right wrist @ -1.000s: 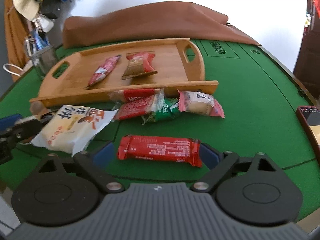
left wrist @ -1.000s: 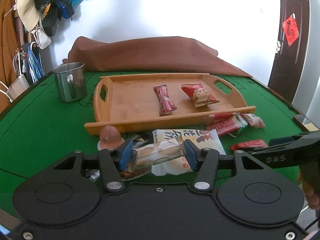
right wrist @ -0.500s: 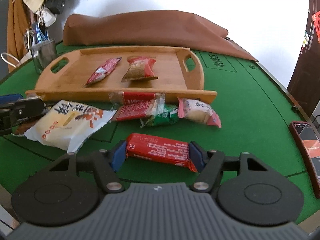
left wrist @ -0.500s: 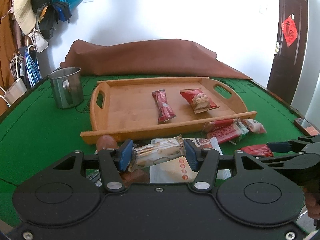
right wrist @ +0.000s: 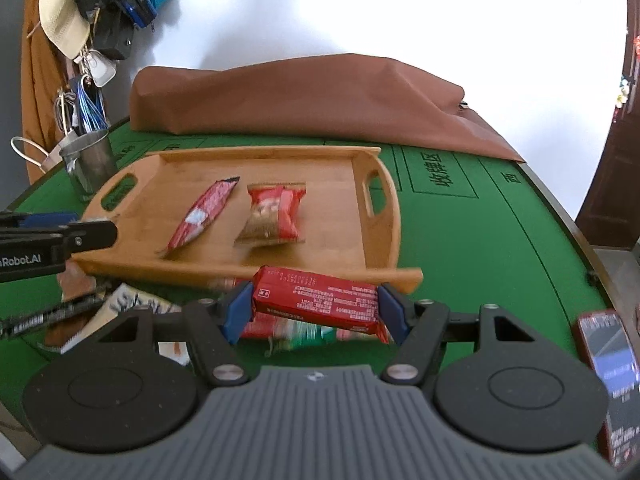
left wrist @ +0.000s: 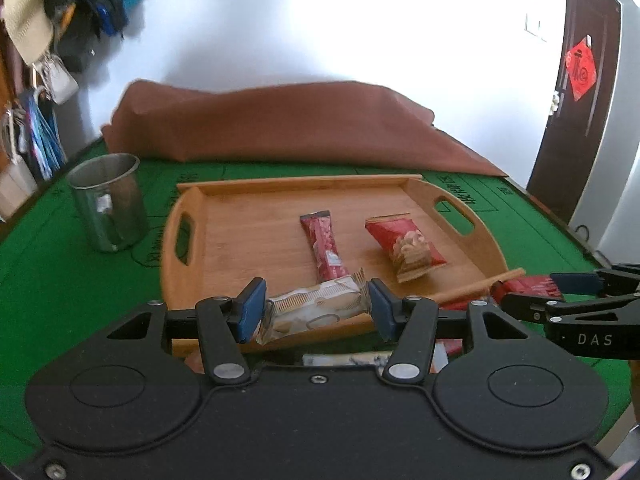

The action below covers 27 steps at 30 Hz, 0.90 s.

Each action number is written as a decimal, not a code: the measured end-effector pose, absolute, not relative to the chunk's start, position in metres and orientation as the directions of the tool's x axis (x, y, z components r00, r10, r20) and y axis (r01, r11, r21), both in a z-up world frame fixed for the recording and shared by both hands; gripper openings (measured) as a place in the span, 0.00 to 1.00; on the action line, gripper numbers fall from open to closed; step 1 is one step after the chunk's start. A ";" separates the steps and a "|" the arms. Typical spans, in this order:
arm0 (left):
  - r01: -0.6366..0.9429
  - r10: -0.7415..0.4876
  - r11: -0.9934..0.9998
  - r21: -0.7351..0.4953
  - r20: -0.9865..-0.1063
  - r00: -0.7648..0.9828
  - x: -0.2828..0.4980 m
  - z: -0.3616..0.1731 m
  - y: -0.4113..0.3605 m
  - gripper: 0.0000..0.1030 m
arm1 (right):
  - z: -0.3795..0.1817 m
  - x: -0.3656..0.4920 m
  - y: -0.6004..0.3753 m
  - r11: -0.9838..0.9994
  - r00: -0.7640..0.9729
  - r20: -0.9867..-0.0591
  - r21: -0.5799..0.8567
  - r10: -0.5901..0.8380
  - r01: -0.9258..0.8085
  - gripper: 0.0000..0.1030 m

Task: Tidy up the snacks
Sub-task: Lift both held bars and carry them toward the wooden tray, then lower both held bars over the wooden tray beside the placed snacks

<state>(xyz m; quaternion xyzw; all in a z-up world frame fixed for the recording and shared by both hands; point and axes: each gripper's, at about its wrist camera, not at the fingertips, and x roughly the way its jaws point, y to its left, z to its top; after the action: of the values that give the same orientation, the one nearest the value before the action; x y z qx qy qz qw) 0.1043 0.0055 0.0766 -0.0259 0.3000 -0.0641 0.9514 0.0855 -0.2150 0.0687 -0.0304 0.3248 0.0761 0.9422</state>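
Left claw (left wrist: 316,310): clamped on pale wafer pack (left wrist: 316,309), held endwise over near rim of wooden tray (left wrist: 188,280)
Right claw (right wrist: 316,306): pads pressed on ends of red bar (right wrist: 316,298), lifted, just short of tray's near lip
Tray contents: red stick sachet (left wrist: 323,246) mid, red nut pack (left wrist: 406,248) to its right; left half bare, free room there
Bench (left wrist: 60,280): green felt; steel mug (left wrist: 108,202) left of tray, apart; loose snacks (right wrist: 288,330) crowd the tray's near edge; phone (right wrist: 610,372) at right edge
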 end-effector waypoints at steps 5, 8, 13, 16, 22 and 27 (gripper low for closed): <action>0.100 -0.094 0.995 -0.024 -0.596 0.797 0.134 0.078 0.000 0.52 | 0.071 0.120 -0.206 0.976 0.728 -0.669 -0.015 0.150 -0.215 0.67; 0.116 -0.138 0.990 -0.077 -0.647 0.750 0.152 0.074 0.002 0.52 | 0.068 0.137 -0.197 0.968 0.694 -0.701 -0.022 0.164 -0.251 0.67; 0.142 -0.179 0.983 -0.113 -0.709 0.682 0.173 0.063 0.001 0.52 | 0.062 0.157 -0.182 0.950 0.662 -0.731 -0.060 0.166 -0.305 0.67; 0.138 -0.178 0.984 -0.115 -0.734 0.655 0.178 0.055 -0.002 0.52 | 0.058 0.166 -0.176 0.944 0.636 -0.752 -0.056 0.173 -0.324 0.67; 0.115 -0.160 0.987 -0.112 -0.753 0.639 0.197 0.046 -0.005 0.52 | 0.053 0.184 -0.177 0.955 0.627 -0.761 -0.033 0.167 -0.295 0.67; 0.098 -0.163 0.987 -0.131 -0.755 0.635 0.214 0.043 -0.005 0.52 | 0.050 0.195 -0.178 0.959 0.627 -0.763 -0.033 0.158 -0.282 0.67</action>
<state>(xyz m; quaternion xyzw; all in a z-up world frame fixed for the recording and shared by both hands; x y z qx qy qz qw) 0.2135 -0.0051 0.0426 -0.0385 0.4213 -0.0725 0.9032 0.1955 -0.1779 0.0497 -0.0746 0.4143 0.1224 0.8988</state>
